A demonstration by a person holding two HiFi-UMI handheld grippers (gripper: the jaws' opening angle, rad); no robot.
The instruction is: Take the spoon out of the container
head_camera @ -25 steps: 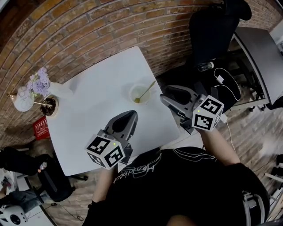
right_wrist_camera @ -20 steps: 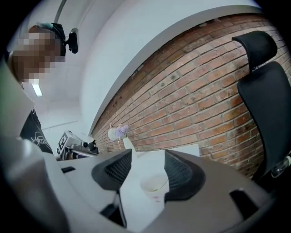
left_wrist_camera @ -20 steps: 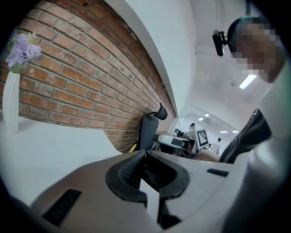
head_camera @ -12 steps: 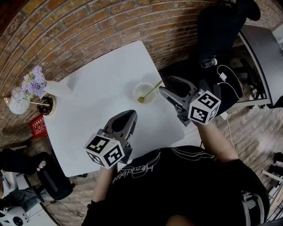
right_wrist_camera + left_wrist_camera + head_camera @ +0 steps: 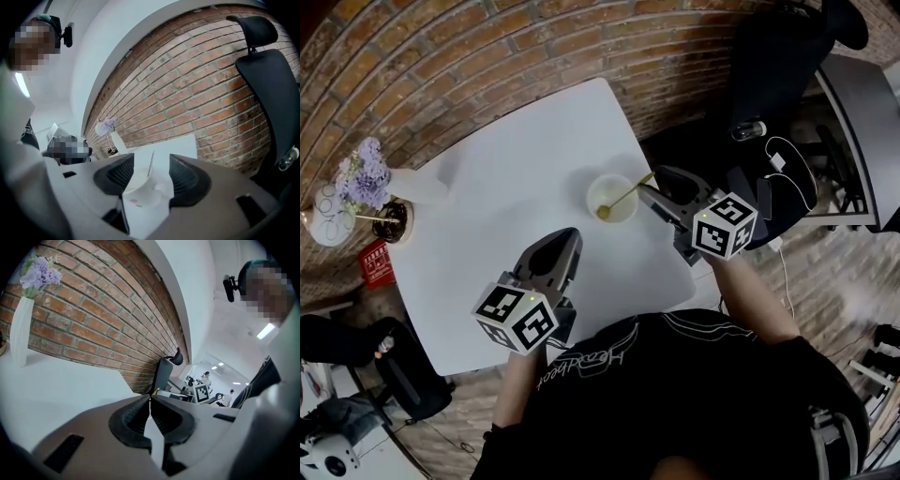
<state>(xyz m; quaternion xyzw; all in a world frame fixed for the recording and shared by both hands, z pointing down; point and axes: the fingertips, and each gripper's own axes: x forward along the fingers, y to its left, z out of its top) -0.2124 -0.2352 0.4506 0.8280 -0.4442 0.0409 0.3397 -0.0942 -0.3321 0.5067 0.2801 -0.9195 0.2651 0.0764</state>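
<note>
The left hand-held gripper (image 5: pixel 566 236), clenched on nothing, hangs over the white counter (image 5: pixel 487 187), well apart to the left of the small round pale container (image 5: pixel 592 192). The slim golden spoon (image 5: pixel 622 197) stands in the container. Its handle slants right toward the nearer right hand-held gripper (image 5: pixel 653 185), just beside the container. That gripper's jaws have just been opening, with nothing between them yet.

A small round pale-yellow container (image 5: pixel 612 198) stands upright on the white square table (image 5: pixel 487 225), on the table's right part, near its right edge. A slim gold-coloured spoon (image 5: pixel 622 198) leans inside it. The spoon's bowl rests low at the container's left inner side, and its thin handle slants up over the right rim toward that table edge.
</note>
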